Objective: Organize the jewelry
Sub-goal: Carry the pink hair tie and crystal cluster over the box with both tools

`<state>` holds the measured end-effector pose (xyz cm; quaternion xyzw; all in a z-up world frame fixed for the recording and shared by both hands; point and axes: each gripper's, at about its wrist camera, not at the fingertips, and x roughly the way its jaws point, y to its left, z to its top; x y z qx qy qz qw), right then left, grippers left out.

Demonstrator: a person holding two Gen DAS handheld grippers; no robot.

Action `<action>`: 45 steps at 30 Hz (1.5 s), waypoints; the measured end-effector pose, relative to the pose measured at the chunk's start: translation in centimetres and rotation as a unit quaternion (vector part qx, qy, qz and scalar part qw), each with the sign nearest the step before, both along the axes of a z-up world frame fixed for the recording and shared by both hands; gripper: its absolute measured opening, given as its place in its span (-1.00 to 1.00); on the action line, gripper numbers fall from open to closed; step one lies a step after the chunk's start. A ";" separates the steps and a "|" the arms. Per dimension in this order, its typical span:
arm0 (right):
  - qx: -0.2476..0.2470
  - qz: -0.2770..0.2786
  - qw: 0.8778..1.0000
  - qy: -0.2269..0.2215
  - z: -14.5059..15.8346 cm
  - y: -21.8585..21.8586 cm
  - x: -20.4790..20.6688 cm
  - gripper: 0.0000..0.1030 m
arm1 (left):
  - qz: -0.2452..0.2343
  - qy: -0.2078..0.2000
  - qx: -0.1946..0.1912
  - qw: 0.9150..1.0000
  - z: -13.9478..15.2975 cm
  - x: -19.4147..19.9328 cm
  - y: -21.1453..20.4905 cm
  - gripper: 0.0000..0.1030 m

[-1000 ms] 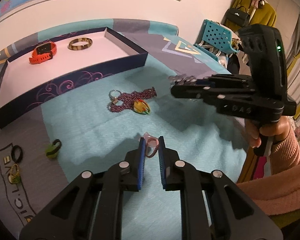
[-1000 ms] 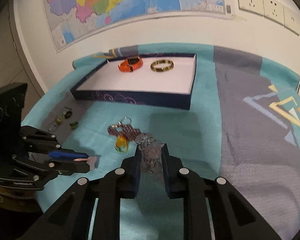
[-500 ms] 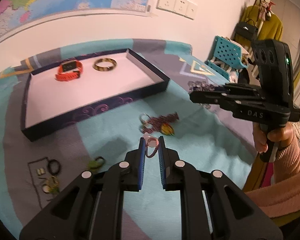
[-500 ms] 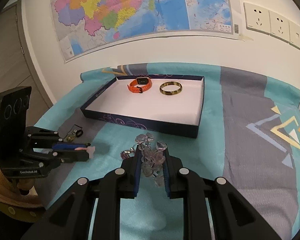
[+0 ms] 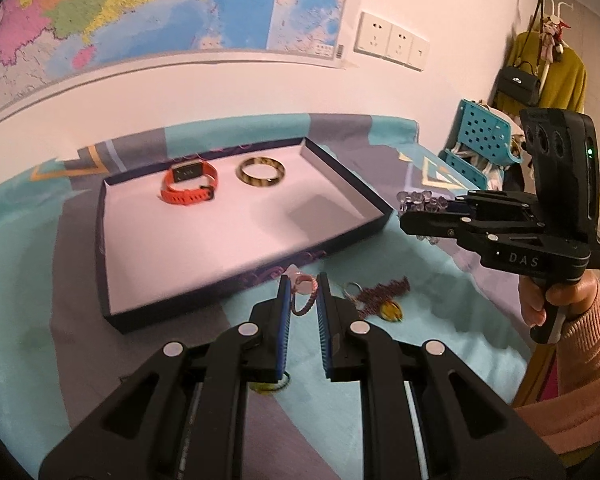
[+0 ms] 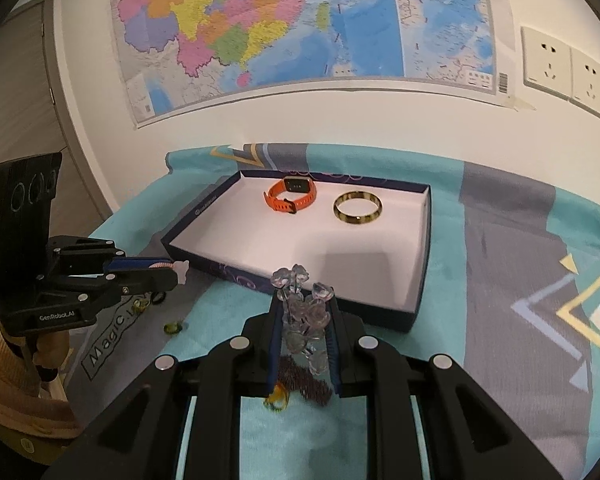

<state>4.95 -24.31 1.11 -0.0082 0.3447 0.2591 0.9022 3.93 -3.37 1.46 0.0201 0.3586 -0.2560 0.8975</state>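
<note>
A dark blue shallow box (image 5: 346, 174) with a white floor lies on the teal cloth, holding an orange watch (image 5: 189, 184) and a gold-brown bangle (image 5: 261, 172). My left gripper (image 5: 303, 282) is shut on a small pink braided bracelet (image 5: 302, 294), hovering just before the box's near wall. My right gripper (image 6: 303, 300) is shut on a clear crystal bead bracelet (image 6: 305, 320), raised in front of the box (image 6: 425, 240). The watch (image 6: 292, 196) and bangle (image 6: 358, 209) show beyond it. Each view shows the other gripper from the side: right gripper (image 5: 406, 216), left gripper (image 6: 178, 272).
A maroon beaded keychain with a yellow pendant (image 5: 380, 296) lies on the cloth near the box's front corner. Small rings (image 6: 172, 327) sit on the grey patch at the left. A blue chair (image 5: 484, 136) and a hanging coat (image 5: 556, 76) stand to the right.
Both grippers have risen and moved toward the box, each still holding its bracelet. The keychain and rings, earlier ahead of the fingers, now lie beside or below them.
</note>
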 end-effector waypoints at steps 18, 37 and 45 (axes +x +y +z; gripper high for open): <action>-0.011 0.002 1.000 0.007 -0.2 1.2 5.2 -0.66 | 0.024 -0.011 0.014 1.000 0.4 4.3 1.2 -0.75; -0.046 0.013 0.999 -0.006 -0.1 4.2 8.5 -0.66 | 0.044 -0.004 0.015 0.999 -0.3 8.9 2.1 -0.75; -0.055 0.017 0.998 -0.009 -0.3 4.8 9.2 -0.66 | 0.049 0.001 0.018 0.999 -0.8 10.1 2.1 -0.75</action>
